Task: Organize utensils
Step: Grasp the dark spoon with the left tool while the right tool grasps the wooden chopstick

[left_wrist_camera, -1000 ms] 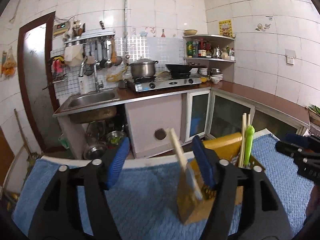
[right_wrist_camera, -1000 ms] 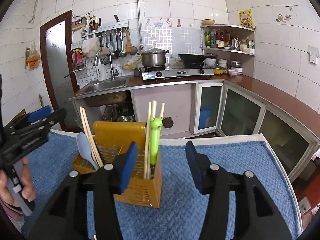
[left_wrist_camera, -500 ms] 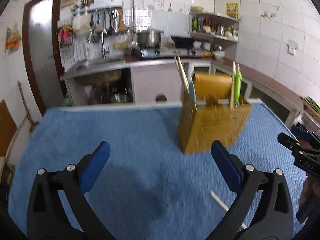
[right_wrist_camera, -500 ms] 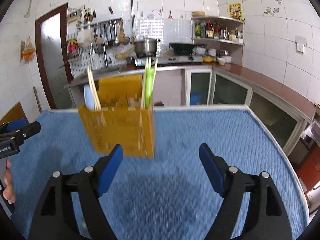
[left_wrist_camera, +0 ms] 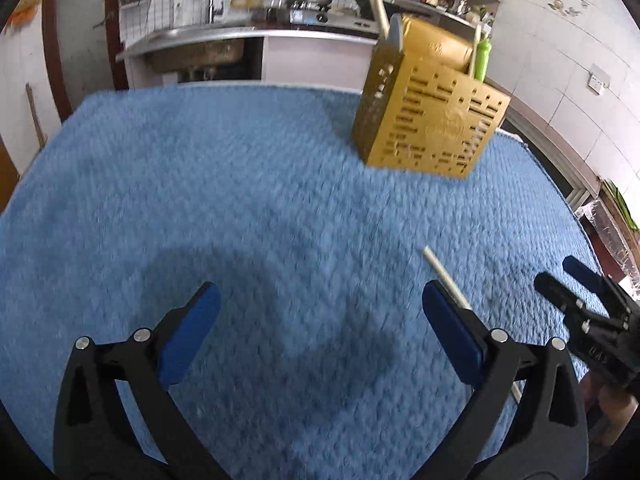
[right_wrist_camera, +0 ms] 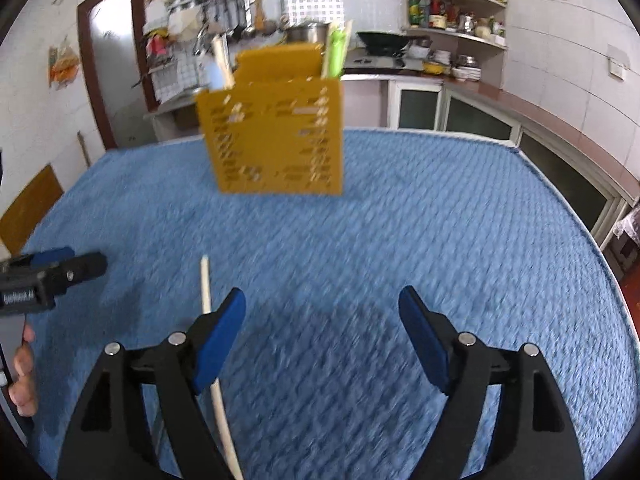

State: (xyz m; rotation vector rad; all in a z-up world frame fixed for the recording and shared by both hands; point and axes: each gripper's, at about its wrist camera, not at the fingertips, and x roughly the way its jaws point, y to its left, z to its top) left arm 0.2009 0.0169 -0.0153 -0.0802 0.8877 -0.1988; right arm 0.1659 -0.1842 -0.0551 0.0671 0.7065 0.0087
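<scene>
One chopstick lies loose on the blue towel, on the near side of the yellow utensil holder and well apart from it. A second ago both grippers were pressed in close to that holder; now they have drawn back and sit low over the towel, so the holder stands farther off in both wrist views. Its load is unchanged: pale chopsticks and a grey spoon at one end, a green-handled utensil with more chopsticks at the other.

The left gripper has its jaws spread wide with nothing between them. The right gripper is likewise wide open and empty. In the right wrist view the stray chopstick runs just past the outer face of that gripper's left finger, pointing roughly toward the holder; in the left wrist view the same stick passes behind the left gripper's right finger.

The retreat suggests that the last insertion is finished and the stray chopstick is the next item to collect. It lies flat on soft pile, thin and round, so a pinch may roll it or catch the towel.
</scene>
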